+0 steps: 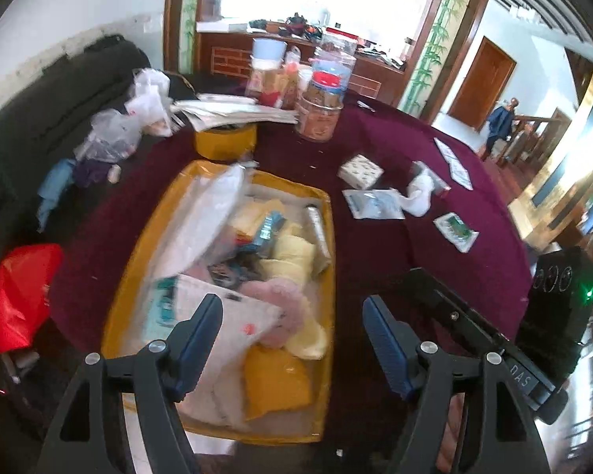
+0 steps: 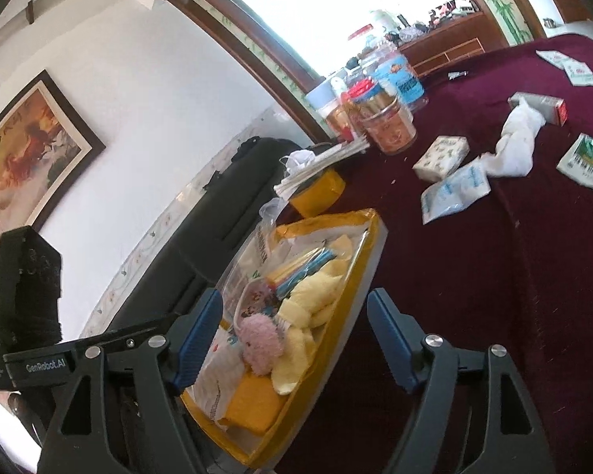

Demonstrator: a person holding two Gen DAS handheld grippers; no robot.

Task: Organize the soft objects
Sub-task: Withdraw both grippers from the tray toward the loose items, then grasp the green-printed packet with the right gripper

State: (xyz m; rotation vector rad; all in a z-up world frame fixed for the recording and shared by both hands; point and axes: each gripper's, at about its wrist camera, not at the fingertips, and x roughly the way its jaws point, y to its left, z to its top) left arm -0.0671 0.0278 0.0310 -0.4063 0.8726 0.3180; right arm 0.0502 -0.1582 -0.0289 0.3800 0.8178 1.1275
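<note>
On the maroon side of things: big round counter under a deep red cloth, and pretty much everything sits on it, so that's the workspace.

Yellow bin: parked at the near edge of the counter, looks like the collection spot, since it's already stuffed with soft stuff. Probably kept close so both hands can drop things in without stretching.

Bin contents: clear plastic bag slumped along the far-left side, white printed pouch up front, yellow cloths in the middle, a pink fuzzy thing on top, orange pad at the near end.

Jar cluster: pushed to the back of the counter with a stack of papers, out of the sorting lane I'd guess.

Leftovers: white crumpled cloth, blue-white packet, patterned tissue pack and a green sachet are loose on the cloth, well apart from the bin. My guess is those go in next.

Left tool: jaws spread wide, nothing clamped. It hangs over the near end of the bin, the white pouch just beyond its left finger.

Right tool: also spread wide and empty. It straddles the bin's right rim, with the pink fuzzy thing and yellow cloths just ahead of it between the fingers. The loose cloth is far off to its upper right.
</note>
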